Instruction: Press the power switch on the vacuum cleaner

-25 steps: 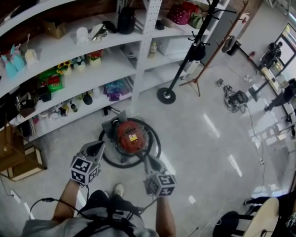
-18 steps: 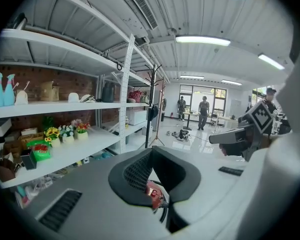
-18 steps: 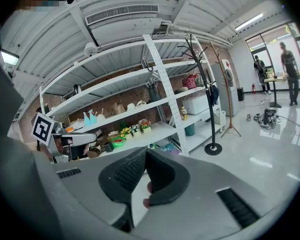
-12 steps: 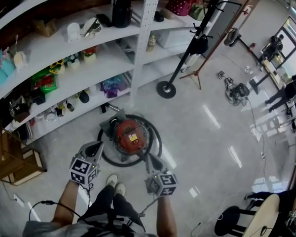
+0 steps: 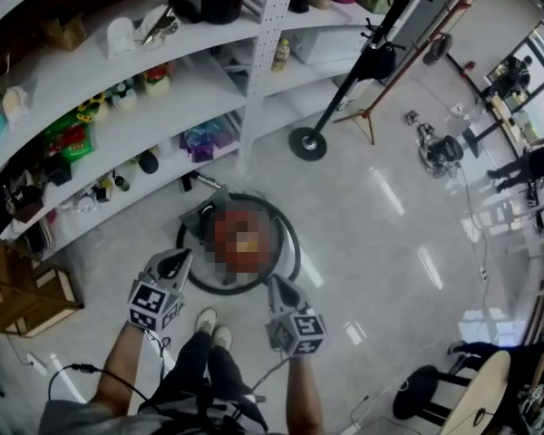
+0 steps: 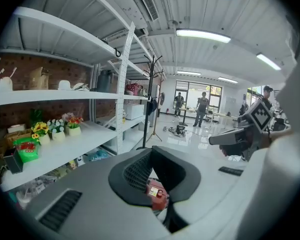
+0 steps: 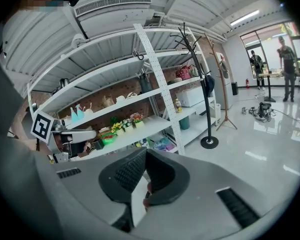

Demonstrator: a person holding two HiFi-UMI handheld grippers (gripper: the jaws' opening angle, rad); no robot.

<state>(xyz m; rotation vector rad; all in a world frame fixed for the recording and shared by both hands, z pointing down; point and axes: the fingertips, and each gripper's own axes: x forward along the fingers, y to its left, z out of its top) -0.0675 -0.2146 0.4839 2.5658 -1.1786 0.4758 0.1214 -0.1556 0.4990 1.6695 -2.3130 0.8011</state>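
The red canister vacuum cleaner [image 5: 240, 239] sits on the floor inside a loop of its black hose [image 5: 290, 243]; a mosaic patch hides its top in the head view. My left gripper [image 5: 176, 263] hovers at its near left, jaws shut, nothing held. My right gripper [image 5: 277, 286] hovers at its near right, also shut and holding nothing. Neither touches the vacuum. In the left gripper view the left gripper [image 6: 155, 176] points down at the vacuum's red top [image 6: 156, 194], seen through the slit between the pads. The right gripper [image 7: 145, 176] shows only a reddish sliver below its tips.
White shelving [image 5: 163, 125] full of small items runs behind the vacuum. A black coat stand's base [image 5: 307, 143] stands at the back right, and a wooden crate [image 5: 18, 288] at the left. The person's feet [image 5: 208, 324] are just short of the hose loop. People stand far right.
The person's feet have stepped forward towards the hose loop. Both grippers stay shut on either side of the vacuum's near edge, having barely shifted.
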